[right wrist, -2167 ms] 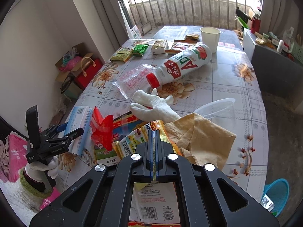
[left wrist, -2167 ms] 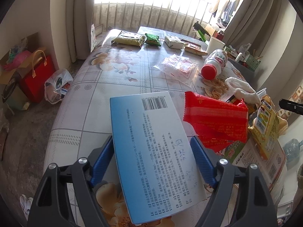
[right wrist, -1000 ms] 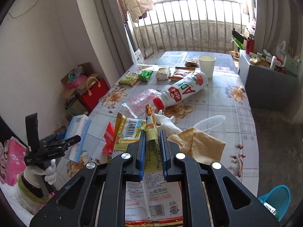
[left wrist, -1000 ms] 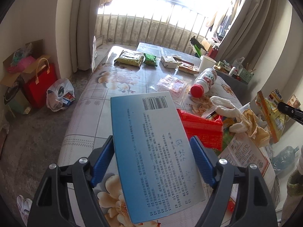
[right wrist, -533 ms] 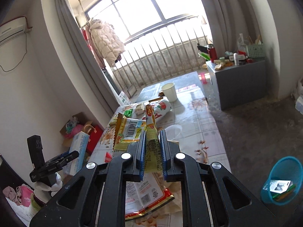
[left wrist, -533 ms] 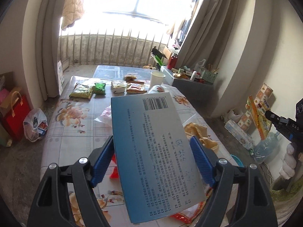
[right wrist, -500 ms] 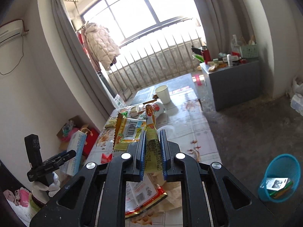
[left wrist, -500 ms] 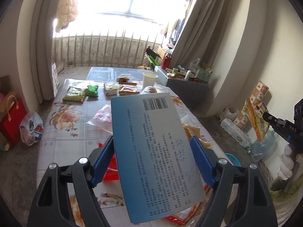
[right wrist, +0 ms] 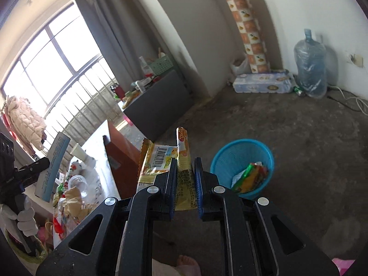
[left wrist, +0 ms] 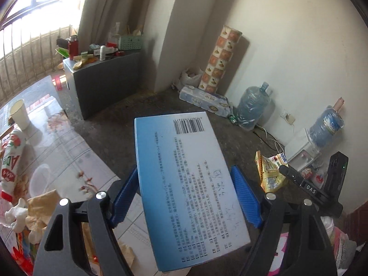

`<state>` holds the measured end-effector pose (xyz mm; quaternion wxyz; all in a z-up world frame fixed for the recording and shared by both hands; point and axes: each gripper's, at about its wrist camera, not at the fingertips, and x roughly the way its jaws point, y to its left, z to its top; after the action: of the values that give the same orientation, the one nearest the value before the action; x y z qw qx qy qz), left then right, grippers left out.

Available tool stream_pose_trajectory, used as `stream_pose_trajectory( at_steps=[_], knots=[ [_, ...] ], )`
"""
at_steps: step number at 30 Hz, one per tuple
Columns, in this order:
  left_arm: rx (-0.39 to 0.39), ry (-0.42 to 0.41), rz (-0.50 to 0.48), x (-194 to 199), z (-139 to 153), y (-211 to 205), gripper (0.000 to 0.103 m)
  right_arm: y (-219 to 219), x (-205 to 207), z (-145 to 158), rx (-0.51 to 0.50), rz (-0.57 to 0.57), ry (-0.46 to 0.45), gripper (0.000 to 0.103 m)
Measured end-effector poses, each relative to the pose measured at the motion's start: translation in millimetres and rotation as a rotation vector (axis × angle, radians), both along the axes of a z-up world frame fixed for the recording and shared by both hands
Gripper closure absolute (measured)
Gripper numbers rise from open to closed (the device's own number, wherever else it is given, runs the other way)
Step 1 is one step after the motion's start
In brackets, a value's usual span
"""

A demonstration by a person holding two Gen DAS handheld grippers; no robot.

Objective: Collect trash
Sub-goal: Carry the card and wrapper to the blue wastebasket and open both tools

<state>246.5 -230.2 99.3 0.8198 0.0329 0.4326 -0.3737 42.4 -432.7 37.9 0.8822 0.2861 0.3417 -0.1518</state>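
Note:
My left gripper (left wrist: 186, 197) is shut on a flat blue box (left wrist: 187, 179) with a barcode and small print; its blue pads press the box's two long sides. My right gripper (right wrist: 185, 170) is shut on a yellow snack wrapper (right wrist: 158, 161), whose barcode flap sticks out to the left. A blue mesh waste basket (right wrist: 241, 154) stands on the floor just right of the right gripper, with a green and orange wrapper inside. In the left wrist view the right gripper (left wrist: 284, 169) and its yellow wrapper (left wrist: 269, 172) show at the right. The right wrist view shows the blue box (right wrist: 54, 158) at far left.
The table (left wrist: 57, 156) lies at the left with a milk bottle (left wrist: 11, 158), paper cup (left wrist: 19, 113), clear cup and crumpled brown paper. A grey cabinet (left wrist: 103, 80), patterned roll (right wrist: 250, 34), water jugs (right wrist: 309, 64) and cables line the walls. A bare foot (right wrist: 186, 262) shows below.
Both grippers have swung away from the table toward the room's corner. The blue basket now sits close beside the right gripper. Both grips are unchanged.

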Motion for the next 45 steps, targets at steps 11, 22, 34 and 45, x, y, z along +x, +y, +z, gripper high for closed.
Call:
stream_pose_trajectory(
  at_steps=[11,22,34,45],
  knots=[
    [0.248,0.231,-0.103,82,-149,-200,0.025,-92,40,-119,0.161,-0.197,0.197,0.090],
    [0.252,0.310,0.018,134,-223,-264,0.019,-132,120,-207,0.221,-0.206,0.339,0.059],
    [0.165,0.216,0.000,119,-159,-211,0.019,-128,103,-199,0.241,-0.184,0.286,0.059],
    [0.006,0.055,-0.072,67,-38,-71,0.019,-89,84,-132,0.173,-0.068,0.185,0.058]
  ],
)
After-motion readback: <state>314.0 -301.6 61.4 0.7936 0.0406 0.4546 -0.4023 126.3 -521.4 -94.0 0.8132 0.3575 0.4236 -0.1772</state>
